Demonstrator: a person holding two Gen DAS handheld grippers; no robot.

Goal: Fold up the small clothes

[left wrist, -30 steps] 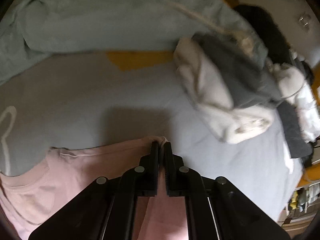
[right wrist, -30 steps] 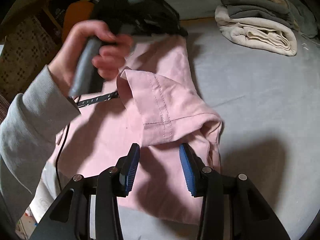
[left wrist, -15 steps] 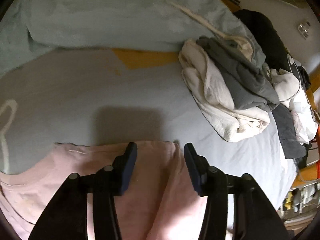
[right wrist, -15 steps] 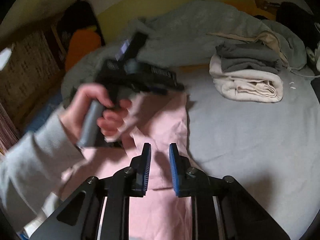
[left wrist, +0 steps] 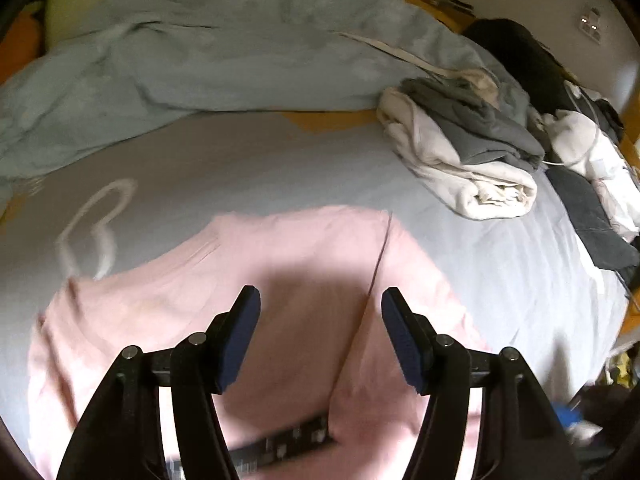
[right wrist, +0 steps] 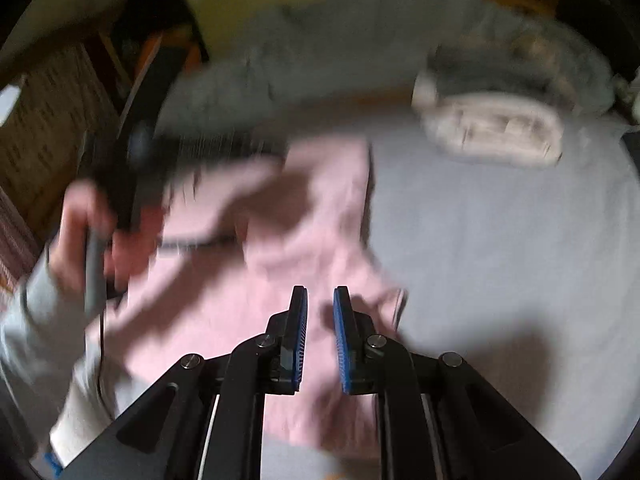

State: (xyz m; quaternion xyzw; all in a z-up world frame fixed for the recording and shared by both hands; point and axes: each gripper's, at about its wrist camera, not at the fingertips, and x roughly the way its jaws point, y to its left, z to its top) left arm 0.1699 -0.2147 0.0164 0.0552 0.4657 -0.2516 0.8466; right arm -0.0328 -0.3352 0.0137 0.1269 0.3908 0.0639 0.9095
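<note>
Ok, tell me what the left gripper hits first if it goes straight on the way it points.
Most likely the pink shirt: the left gripper hangs open, tilted down over it, with nothing between. Depth is hard to judge.

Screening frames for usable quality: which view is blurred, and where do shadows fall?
Right wrist view: heavy motion blur smears the pink shirt, the hand and the folded pile; only the right gripper stays sharp. Left wrist view: milder blur, fisheye bending at the edges, and the left gripper casts a dark shadow on the shirt.
</note>
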